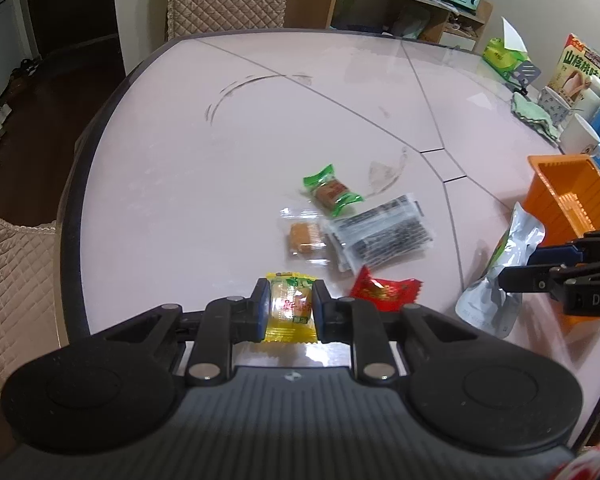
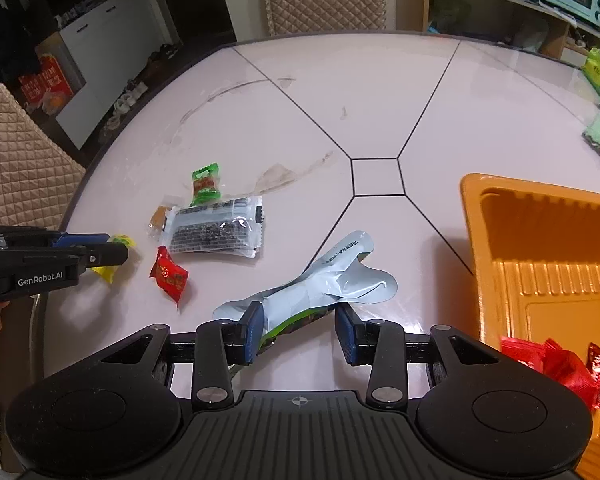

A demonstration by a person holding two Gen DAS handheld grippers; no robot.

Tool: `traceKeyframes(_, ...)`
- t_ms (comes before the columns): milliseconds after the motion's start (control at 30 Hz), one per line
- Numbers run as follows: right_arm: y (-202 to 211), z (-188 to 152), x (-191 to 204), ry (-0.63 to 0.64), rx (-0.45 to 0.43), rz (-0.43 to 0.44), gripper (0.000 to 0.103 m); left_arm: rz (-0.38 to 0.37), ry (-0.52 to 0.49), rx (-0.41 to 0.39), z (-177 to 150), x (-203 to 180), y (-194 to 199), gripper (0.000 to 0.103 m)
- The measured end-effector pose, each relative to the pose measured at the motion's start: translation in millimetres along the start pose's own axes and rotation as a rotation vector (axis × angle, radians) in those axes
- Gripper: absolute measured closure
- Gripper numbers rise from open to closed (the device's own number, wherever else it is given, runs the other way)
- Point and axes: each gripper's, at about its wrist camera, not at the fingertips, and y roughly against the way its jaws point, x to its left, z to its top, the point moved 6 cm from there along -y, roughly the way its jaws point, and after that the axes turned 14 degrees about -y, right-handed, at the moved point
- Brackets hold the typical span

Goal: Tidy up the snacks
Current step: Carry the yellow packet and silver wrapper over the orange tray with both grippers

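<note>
Two handheld grippers work over a pale pink table [image 2: 380, 92] scattered with wrapped snacks; the left gripper [image 1: 291, 306] has its jaws clamped nearly together on a small yellow candy [image 1: 290, 312], whose long axis runs away from the camera, crimped ends fore and aft; the right gripper [image 2: 300, 326] has its jaws partly open around a crumpled silver pouch [image 2: 320, 284], the left pad pressed into the foil, the right pad touching its lower edge; the pouch lies slantwise, its long axis running from near left to far right, its flared end pointing towards the orange tray [image 2: 540, 240] at the right; red candies [image 2: 564, 372] sit in the tray's near corner; between the grippers lie a red candy [image 2: 170, 274], a black-and-clear packet [image 2: 214, 230] lying crosswise, a brown biscuit [image 1: 306, 238] in clear wrap and a green candy [image 1: 332, 192].
</note>
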Motion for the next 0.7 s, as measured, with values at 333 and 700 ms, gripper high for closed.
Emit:
traceKeyframes(333,29.4,-6.1,6.2,-0.007,-0.045,0.034,0.063,-0.026,-0.020,-0.048,11.2,-19.2,24.9,0.084)
traceKeyframes(700,66.5,-20.3,2.5,-0.036,-0.112,0.056,0.063,-0.053,-0.063,-0.091,12.4,-54.9,53.2,0.084)
